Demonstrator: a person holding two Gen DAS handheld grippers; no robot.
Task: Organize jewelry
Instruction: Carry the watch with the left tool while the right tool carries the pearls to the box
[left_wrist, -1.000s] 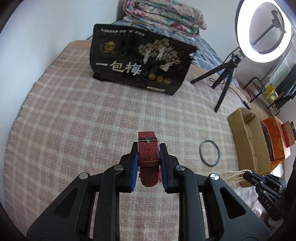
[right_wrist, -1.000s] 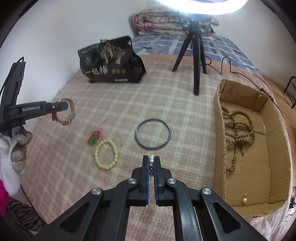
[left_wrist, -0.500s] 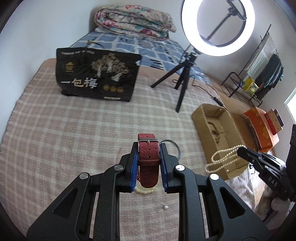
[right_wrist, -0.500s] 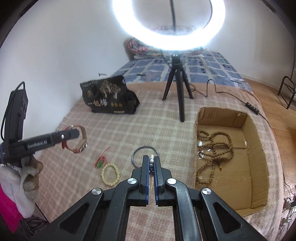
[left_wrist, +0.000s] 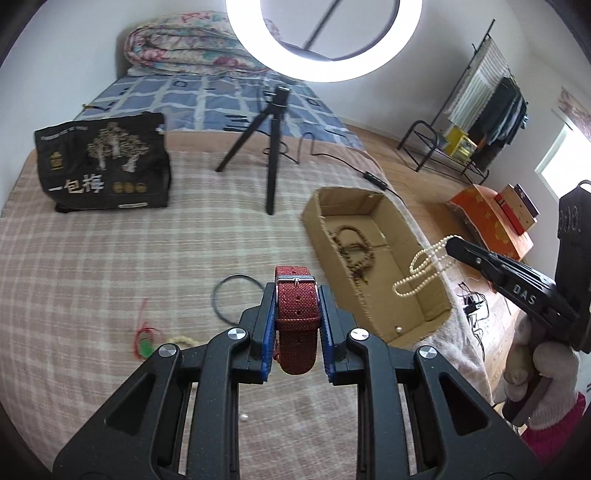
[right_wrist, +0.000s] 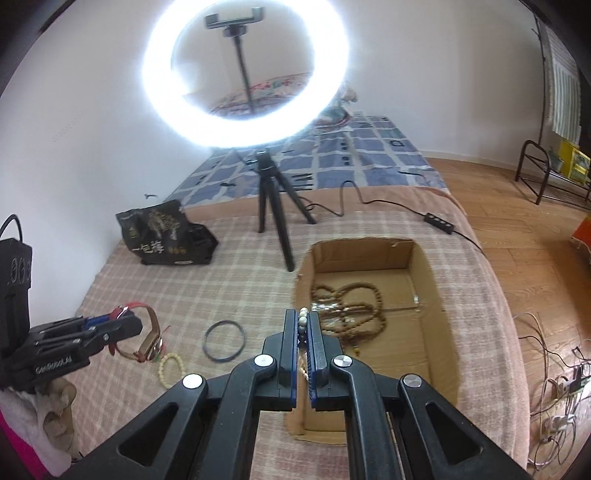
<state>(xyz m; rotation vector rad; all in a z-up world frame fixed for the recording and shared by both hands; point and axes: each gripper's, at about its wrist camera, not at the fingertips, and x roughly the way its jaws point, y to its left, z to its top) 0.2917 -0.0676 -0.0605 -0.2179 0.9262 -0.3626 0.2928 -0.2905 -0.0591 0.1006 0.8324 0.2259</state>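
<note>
Left claw grips red watch by its strap, above the bed. Right claw clamps pearl necklace, hanging over cardboard box holding brown beads.

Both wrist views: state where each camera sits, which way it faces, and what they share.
Left wrist: rides the left tool, angled down across the bed; own fingers clamp a red woven watch strap; the gloved right hand shows.
Right wrist: rides the right tool, facing the brown cardboard box; fingers pinch a white pearl necklace.
Shared: box, black ring bangle.
</note>
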